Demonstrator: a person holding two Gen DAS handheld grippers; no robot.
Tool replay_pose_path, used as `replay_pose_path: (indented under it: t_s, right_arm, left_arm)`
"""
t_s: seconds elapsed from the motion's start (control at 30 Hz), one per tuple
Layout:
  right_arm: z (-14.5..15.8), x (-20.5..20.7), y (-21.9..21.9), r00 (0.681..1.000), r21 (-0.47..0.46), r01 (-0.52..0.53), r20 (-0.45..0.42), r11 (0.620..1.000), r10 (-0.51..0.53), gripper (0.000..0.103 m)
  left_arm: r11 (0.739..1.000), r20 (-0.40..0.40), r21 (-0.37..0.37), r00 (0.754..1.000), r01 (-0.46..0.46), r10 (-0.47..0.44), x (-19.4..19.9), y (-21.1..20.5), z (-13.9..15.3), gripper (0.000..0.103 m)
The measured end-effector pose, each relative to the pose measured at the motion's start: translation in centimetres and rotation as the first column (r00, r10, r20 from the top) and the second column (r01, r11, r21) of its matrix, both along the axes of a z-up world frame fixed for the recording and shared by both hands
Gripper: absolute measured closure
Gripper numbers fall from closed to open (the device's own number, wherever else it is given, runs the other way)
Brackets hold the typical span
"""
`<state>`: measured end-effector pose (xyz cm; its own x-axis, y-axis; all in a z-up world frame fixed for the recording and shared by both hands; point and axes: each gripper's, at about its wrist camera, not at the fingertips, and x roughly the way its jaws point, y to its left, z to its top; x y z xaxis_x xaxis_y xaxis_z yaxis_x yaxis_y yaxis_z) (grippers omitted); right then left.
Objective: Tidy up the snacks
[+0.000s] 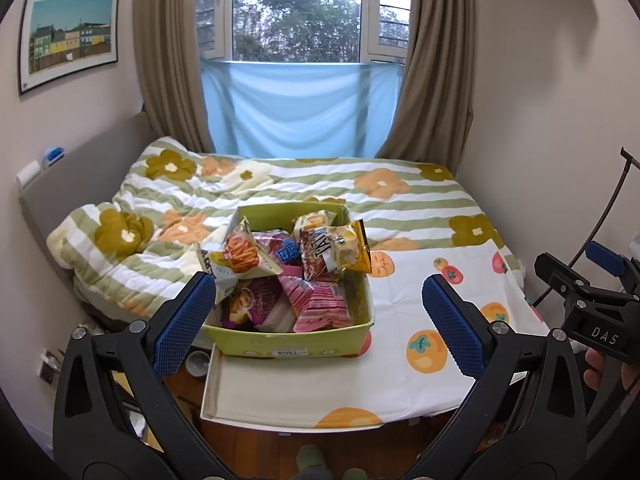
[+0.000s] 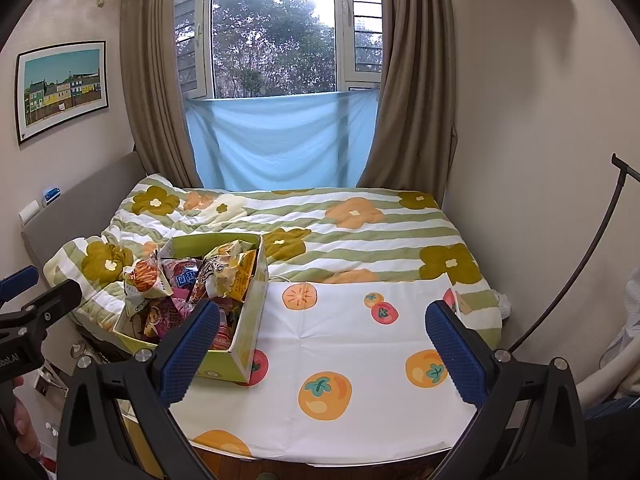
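Observation:
A yellow-green cardboard box (image 1: 294, 346) (image 2: 244, 308) sits on the near left of a white cloth printed with orange fruit (image 1: 420, 308) (image 2: 340, 340). It is heaped with snack bags: a carrot-stick bag (image 1: 240, 258) (image 2: 146, 280), a yellow chip bag (image 1: 346, 248) (image 2: 236, 270), pink packets (image 1: 320, 300) and a purple bag (image 1: 248, 300). My left gripper (image 1: 318, 322) hovers open in front of the box, nothing between its fingers. My right gripper (image 2: 324, 344) is open over the bare cloth to the right of the box.
The bed's striped flower quilt (image 1: 280, 184) (image 2: 360, 220) stretches behind the cloth to a curtained window (image 1: 300, 52). A grey headboard (image 1: 80, 188) lines the left side and a wall the right. Wooden floor (image 1: 360, 452) and a person's feet show below the bed edge.

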<state>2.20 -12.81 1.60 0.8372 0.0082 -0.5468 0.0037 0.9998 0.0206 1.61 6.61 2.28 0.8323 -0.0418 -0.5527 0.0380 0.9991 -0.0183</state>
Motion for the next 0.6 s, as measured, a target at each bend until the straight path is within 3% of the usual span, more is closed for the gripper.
replay_pose_path:
  t_s: [0.6]
  right_arm:
    - [-0.20,0.35,-0.08,1.000,0.003,0.013,0.002,1.000,-0.013,0.001]
  left_arm:
    - [0.999,0.029,0.026,0.999,-0.046,0.045,-0.27,0.01,0.25,0.001]
